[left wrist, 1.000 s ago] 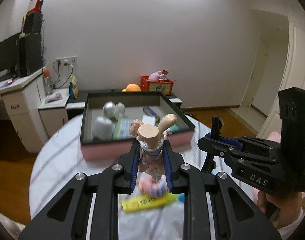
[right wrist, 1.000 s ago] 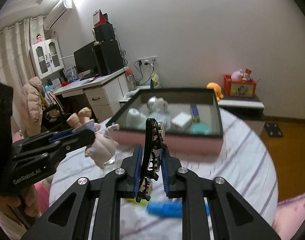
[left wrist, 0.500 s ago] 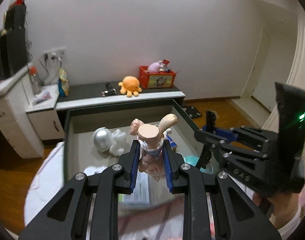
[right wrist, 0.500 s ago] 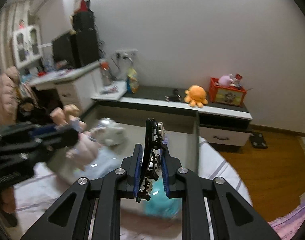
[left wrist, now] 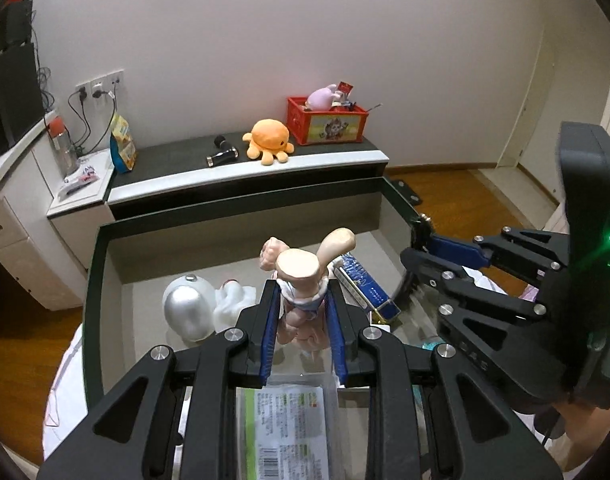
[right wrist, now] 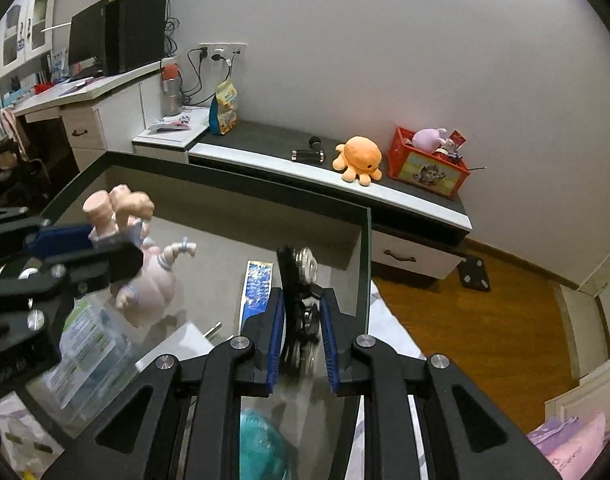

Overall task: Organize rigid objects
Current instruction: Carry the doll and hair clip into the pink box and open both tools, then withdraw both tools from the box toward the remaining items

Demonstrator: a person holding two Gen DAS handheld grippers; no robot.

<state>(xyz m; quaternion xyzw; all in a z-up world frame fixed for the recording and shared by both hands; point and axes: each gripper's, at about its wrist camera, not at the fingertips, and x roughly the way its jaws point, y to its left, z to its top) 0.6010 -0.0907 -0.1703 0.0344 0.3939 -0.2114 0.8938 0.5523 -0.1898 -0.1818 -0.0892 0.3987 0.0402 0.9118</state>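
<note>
Both grippers now over dark-rimmed box (left wrist: 105,264), earlier short of it above table. Left gripper (left wrist: 301,312) jaws opening, pink figurine (left wrist: 301,280) still between pads. Right gripper (right wrist: 301,320) clamps black toothed gadget (right wrist: 295,276), beside box's right wall.

The left gripper (left wrist: 303,312), jaws opening, holds a pink doll (left wrist: 301,280) over the tray (left wrist: 91,280), beside a silver ball (left wrist: 187,310).

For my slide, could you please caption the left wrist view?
Left gripper carries a pink figurine over the box.
</note>
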